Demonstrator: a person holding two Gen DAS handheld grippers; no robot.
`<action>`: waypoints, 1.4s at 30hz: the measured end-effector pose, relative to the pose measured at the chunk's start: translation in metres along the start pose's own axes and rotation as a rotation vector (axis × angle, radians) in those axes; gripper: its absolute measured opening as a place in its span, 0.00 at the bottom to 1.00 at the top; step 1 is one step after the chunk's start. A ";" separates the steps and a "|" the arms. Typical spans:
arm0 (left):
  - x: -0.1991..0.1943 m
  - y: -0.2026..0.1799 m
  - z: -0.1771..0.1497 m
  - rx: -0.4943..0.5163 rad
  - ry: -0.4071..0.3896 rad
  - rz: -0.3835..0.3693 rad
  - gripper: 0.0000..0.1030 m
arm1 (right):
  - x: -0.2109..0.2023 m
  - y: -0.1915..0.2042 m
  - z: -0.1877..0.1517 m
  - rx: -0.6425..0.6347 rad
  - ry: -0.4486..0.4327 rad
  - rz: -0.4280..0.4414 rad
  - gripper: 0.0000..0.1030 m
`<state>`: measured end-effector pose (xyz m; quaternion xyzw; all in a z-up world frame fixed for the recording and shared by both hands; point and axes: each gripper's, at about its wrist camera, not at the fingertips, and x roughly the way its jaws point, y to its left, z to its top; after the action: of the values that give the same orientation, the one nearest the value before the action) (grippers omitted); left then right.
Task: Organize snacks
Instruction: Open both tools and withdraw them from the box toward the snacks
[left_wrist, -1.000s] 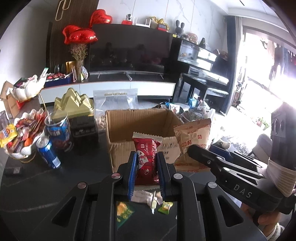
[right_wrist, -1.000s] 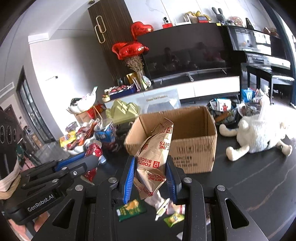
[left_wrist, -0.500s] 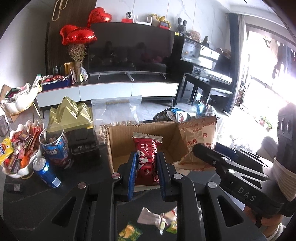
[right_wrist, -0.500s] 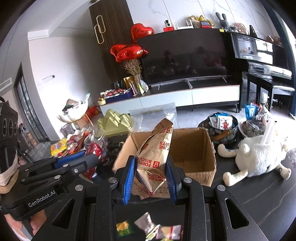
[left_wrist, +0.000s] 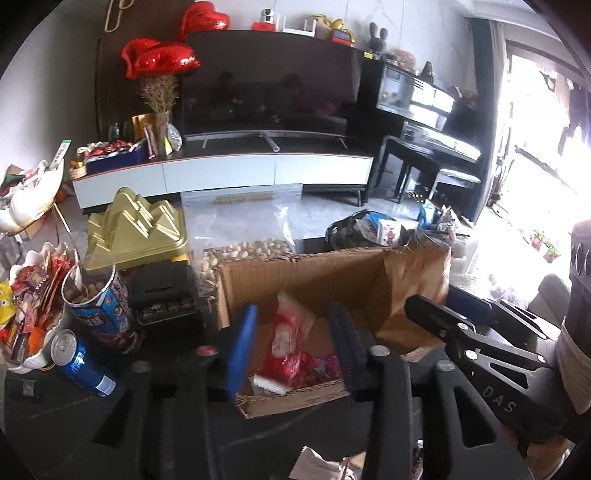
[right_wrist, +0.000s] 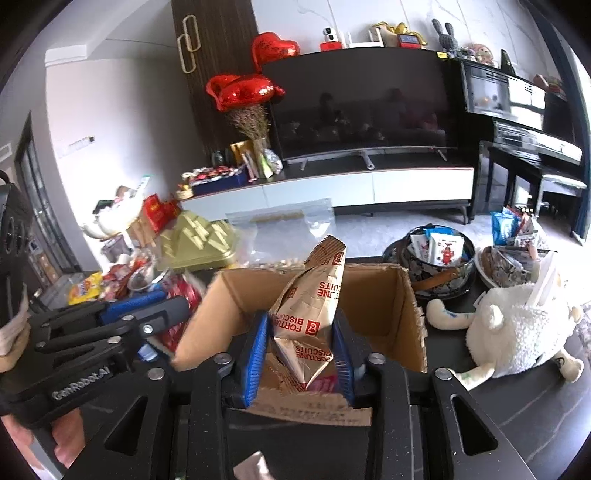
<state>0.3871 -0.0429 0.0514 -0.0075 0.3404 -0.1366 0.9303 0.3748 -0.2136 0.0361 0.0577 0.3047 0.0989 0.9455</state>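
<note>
As both tools have just been spreading over the cardboard box (right_wrist: 388, 295), the left tool (left_wrist: 291, 354) stands apart w/ the light, crinkly red packet (left_wrist: 291, 343) loose at its 12, while the right tool (right_wrist: 299, 343) is slack beside the soft biscuit bag (right_wrist: 314, 306); pinch these at a sealed edge.

Matt corrugated cardboard box (right_wrist: 408, 306); crinkled glossy foil biscuit packet (right_wrist: 314, 295); shiny metal can (left_wrist: 79, 363) at nine o'clock; fluffy cloth toy (right_wrist: 517, 332).

The cardboard box (right_wrist: 402, 314) is open from above, hemmed left by a blue canister (left_wrist: 99, 306) and black tin (left_wrist: 162, 295), right by a plush toy (right_wrist: 517, 332).
</note>
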 end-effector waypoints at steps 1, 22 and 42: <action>-0.001 0.001 -0.002 0.008 -0.005 0.009 0.42 | 0.000 -0.001 -0.001 -0.003 -0.003 -0.010 0.45; -0.083 0.008 -0.055 0.039 -0.054 0.084 0.57 | -0.055 0.050 -0.038 -0.128 0.012 0.064 0.60; -0.109 0.015 -0.123 0.112 0.003 0.125 0.63 | -0.059 0.082 -0.091 -0.258 0.151 0.110 0.60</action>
<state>0.2331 0.0099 0.0236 0.0660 0.3332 -0.0969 0.9355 0.2615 -0.1422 0.0100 -0.0551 0.3562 0.1927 0.9127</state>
